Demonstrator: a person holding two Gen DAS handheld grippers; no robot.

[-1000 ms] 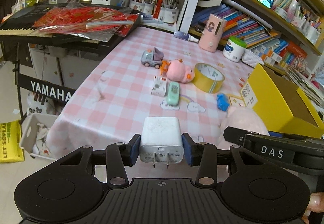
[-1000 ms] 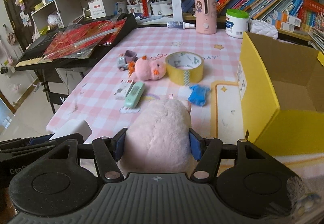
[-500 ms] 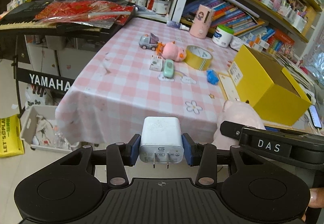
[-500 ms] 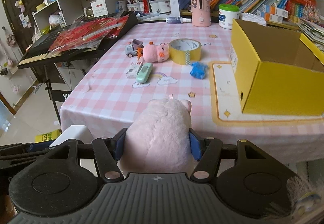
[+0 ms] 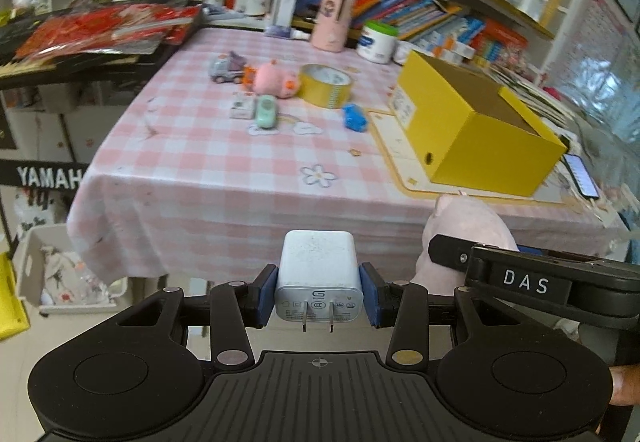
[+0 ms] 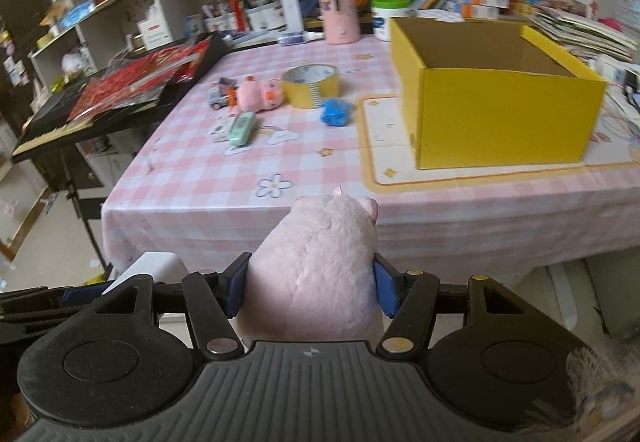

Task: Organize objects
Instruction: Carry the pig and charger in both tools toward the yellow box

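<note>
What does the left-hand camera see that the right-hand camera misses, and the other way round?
Only the left wrist view shows the white charger's prongs, the Yamaha lettering and a phone beside the yellow box. Only the right wrist view shows the box's empty inside and the right gripper shut on the pink plush. Both show the checked tablecloth, tape roll and small toys.

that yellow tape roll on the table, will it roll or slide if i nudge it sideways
The tape roll lies flat on its side, hole up, so a nudge would probably slide it rather than roll it. The checked cloth looks smooth, so it may slide easily. It looks stiff and hollow, likely light for its size, and the pig toy close beside it might get bumped.
</note>
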